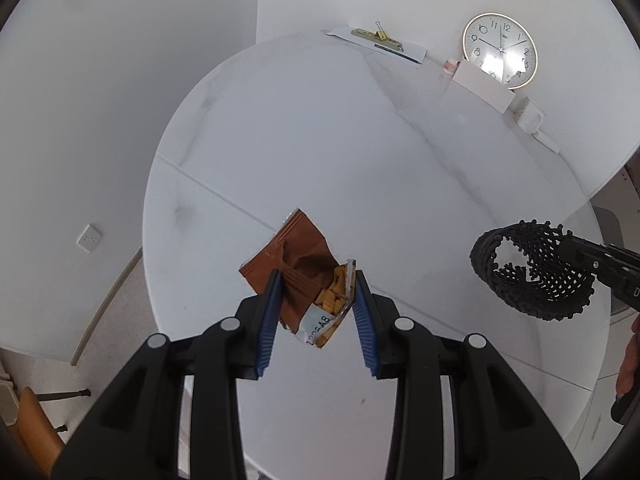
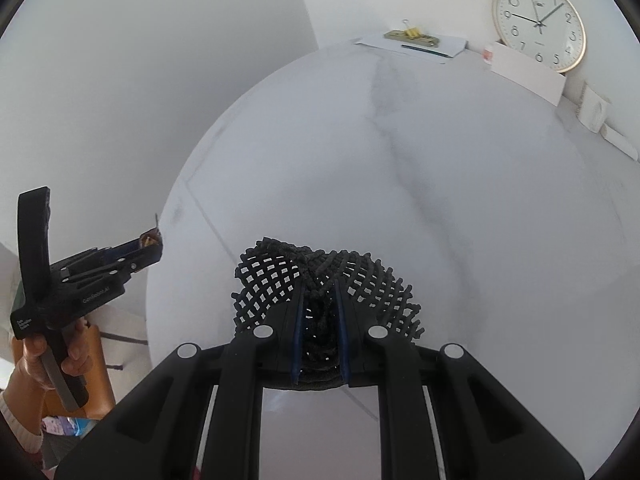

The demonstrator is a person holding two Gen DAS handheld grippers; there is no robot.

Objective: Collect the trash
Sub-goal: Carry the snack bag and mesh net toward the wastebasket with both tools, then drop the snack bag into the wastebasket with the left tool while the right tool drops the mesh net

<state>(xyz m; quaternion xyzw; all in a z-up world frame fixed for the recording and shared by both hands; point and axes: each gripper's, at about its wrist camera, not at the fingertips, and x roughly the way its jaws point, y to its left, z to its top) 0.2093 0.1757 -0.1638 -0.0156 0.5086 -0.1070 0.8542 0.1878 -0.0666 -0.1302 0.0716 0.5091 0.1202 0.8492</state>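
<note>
My left gripper (image 1: 316, 280) is shut on a crumpled brown snack wrapper (image 1: 298, 256) with yellow print, held above the round white marble table (image 1: 360, 152). My right gripper (image 2: 319, 296) is shut on the rim of a black mesh basket (image 2: 276, 276), holding it above the table. In the left wrist view the black mesh basket (image 1: 532, 272) hangs to the right of the wrapper, its opening turned toward it. In the right wrist view the left gripper (image 2: 150, 242) is at the far left with a bit of the wrapper (image 2: 149, 239) showing.
At the table's far edge against the wall stand a round clock (image 1: 500, 50), a white card (image 1: 482, 84), a small white box (image 1: 530, 116), and papers with a yellow binder clip (image 1: 378, 40). A wooden chair (image 1: 36, 428) stands at the lower left.
</note>
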